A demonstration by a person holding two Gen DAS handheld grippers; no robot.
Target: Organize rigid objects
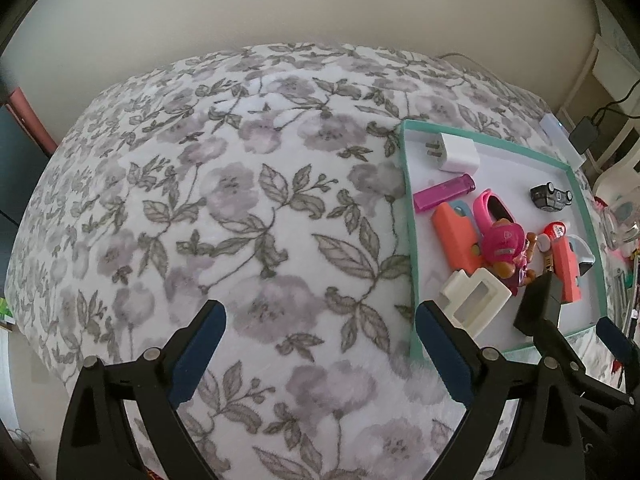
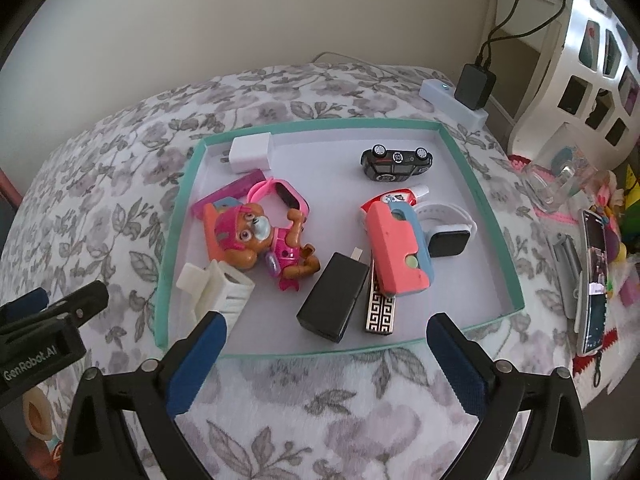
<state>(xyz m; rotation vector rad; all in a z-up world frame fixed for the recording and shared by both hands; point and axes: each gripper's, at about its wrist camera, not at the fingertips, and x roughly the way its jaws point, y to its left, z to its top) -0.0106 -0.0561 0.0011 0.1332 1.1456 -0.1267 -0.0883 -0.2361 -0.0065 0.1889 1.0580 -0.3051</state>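
A teal-rimmed white tray (image 2: pixel 500 216) lies on a floral bedspread and also shows in the left wrist view (image 1: pixel 408 208). It holds a pink-helmeted dog toy (image 2: pixel 260 240), a black adapter (image 2: pixel 334 298), a coral case (image 2: pixel 396 248), a toy car (image 2: pixel 396 162), a white charger (image 2: pixel 250 152), a cream clip (image 2: pixel 216 290) and a white smartwatch (image 2: pixel 448 236). My right gripper (image 2: pixel 324 356) is open and empty over the tray's near edge. My left gripper (image 1: pixel 320 344) is open and empty above the bedspread, left of the tray.
A power strip with a black plug (image 2: pixel 472 88) sits behind the tray. A phone (image 2: pixel 596 280), a clear container (image 2: pixel 552 188) and small toys crowd the right side. A white shelf unit (image 2: pixel 592 60) stands at far right. The bedspread (image 1: pixel 200 208) stretches left.
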